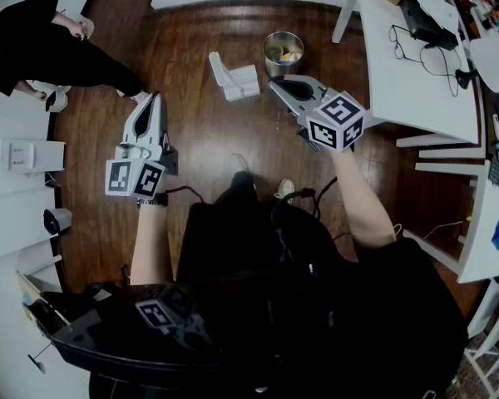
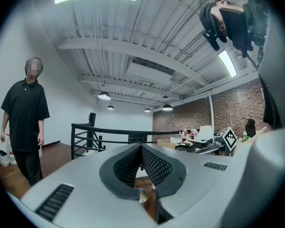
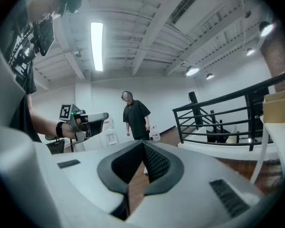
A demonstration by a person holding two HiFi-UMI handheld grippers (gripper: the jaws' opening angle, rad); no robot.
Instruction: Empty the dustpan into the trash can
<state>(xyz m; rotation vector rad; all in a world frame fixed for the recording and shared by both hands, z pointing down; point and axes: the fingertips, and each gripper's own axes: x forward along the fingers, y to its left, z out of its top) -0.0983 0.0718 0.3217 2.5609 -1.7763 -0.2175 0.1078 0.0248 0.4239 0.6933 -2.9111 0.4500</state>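
A metal trash can (image 1: 283, 53) stands on the wooden floor (image 1: 191, 40) at upper centre, with the white dustpan (image 1: 235, 81) just left of it. The left gripper (image 1: 155, 99) sits centre left. The right gripper (image 1: 275, 86) reaches just below the can.

The floor (image 1: 200, 140) is dark brown wood. The dustpan (image 1: 235, 80) is white, the trash can (image 1: 283, 52) silver. The left claw (image 1: 154, 98) and right claw (image 1: 274, 84) are grey, with black-and-white square markers.

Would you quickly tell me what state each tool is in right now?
Left tool: closed, holding nothing.
Right tool: closed, holding nothing.
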